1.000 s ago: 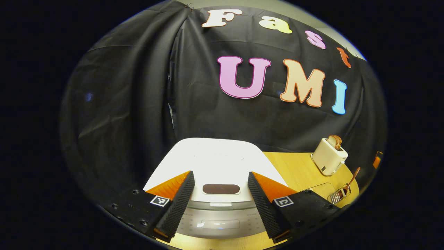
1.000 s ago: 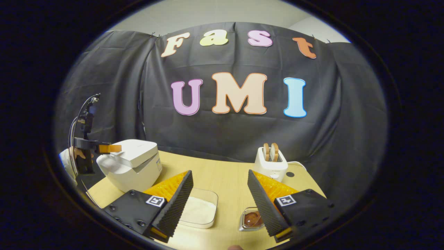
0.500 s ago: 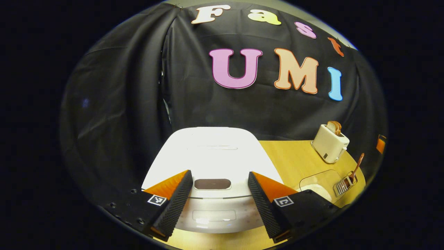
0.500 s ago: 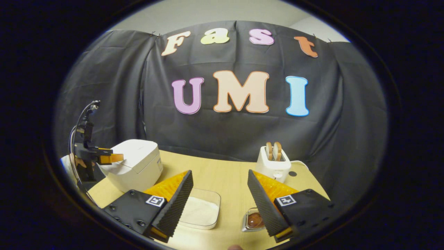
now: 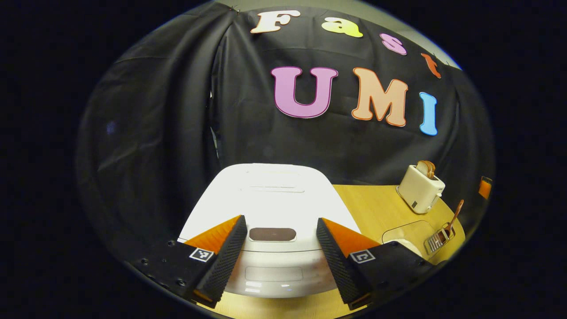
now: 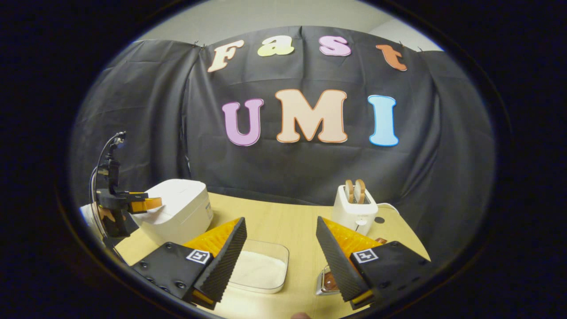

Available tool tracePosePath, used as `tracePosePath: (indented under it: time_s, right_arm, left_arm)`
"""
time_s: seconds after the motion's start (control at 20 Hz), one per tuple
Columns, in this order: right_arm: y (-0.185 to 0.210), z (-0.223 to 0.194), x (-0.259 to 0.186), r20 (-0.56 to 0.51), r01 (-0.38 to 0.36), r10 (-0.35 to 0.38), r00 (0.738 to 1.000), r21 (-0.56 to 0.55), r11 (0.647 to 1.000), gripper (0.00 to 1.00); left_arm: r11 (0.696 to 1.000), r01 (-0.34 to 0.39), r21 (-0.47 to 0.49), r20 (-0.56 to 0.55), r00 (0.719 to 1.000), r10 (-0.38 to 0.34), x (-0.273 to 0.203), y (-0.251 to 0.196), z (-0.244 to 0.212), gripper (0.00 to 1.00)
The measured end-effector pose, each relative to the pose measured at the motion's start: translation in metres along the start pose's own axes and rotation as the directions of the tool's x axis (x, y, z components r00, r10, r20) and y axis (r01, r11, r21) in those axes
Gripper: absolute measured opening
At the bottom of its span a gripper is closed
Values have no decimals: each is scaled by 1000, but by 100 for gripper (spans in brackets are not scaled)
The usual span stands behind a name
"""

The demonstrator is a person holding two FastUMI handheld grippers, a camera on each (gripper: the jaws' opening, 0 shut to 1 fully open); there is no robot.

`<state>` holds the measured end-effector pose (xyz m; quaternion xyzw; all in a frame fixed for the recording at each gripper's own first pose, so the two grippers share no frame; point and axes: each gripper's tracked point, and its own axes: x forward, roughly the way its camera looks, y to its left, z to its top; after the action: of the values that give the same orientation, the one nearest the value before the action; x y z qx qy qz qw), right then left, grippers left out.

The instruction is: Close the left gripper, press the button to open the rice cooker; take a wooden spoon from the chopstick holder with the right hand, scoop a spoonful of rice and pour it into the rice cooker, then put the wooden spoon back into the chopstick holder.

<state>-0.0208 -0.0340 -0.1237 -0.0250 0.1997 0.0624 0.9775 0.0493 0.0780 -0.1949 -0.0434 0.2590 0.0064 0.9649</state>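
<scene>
The white rice cooker (image 5: pixel 270 199) stands right in front of my left gripper (image 5: pixel 280 221), lid down, its dark oval button (image 5: pixel 272 234) showing between the open fingers. Nothing is held. In the right gripper view the cooker (image 6: pixel 179 212) sits at the table's left, with the left gripper (image 6: pixel 144 204) and the hand holding it at its front edge. My right gripper (image 6: pixel 281 221) hovers open above the clear box of rice (image 6: pixel 261 271). The chopstick holder (image 6: pixel 327 282) is partly hidden behind its right finger. In the left gripper view the wooden spoon (image 5: pixel 454 216) leans in the holder (image 5: pixel 437 242).
A white toaster (image 6: pixel 354 212) with two slices of bread stands at the back right of the wooden table (image 6: pixel 283 221), also seen as the toaster (image 5: pixel 420 188) in the left gripper view. The rice box (image 5: pixel 405 230) lies between cooker and holder. Black cloth walls close off the back.
My left gripper has risen slightly, so more of the cooker's lid shows. The right gripper has drifted, shifting toaster and rice box rightwards in its view. Both grippers stayed open.
</scene>
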Motion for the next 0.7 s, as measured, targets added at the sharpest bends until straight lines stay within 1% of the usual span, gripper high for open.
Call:
tracePosePath:
  time_s: [0.15, 0.25, 0.45, 0.6, 0.7]
  right_arm:
    - [5, 13, 0, 35, -10, 10, 999, 14, 1000, 98]
    - [11, 21, 0, 61, -23, 22, 998, 26, 999, 99]
    - [22, 43, -3, 145, -36, 31, 989, 32, 999, 99]
    - [34, 55, -7, 197, -38, 32, 980, 25, 999, 100]
    - [40, 60, -9, 223, -37, 31, 974, 26, 999, 99]
  left_arm:
    - [1000, -10, -23, 14, 1000, 10, -9, 1, 3, 96]
    - [1000, -11, -19, 70, 997, 12, -21, -1, 16, 96]
    - [999, -23, 49, 232, 973, 11, -61, -9, 58, 95]
    - [997, -45, 70, 289, 957, 23, -92, -16, 73, 95]
    - [996, -54, 64, 313, 949, 31, -112, -23, 78, 95]
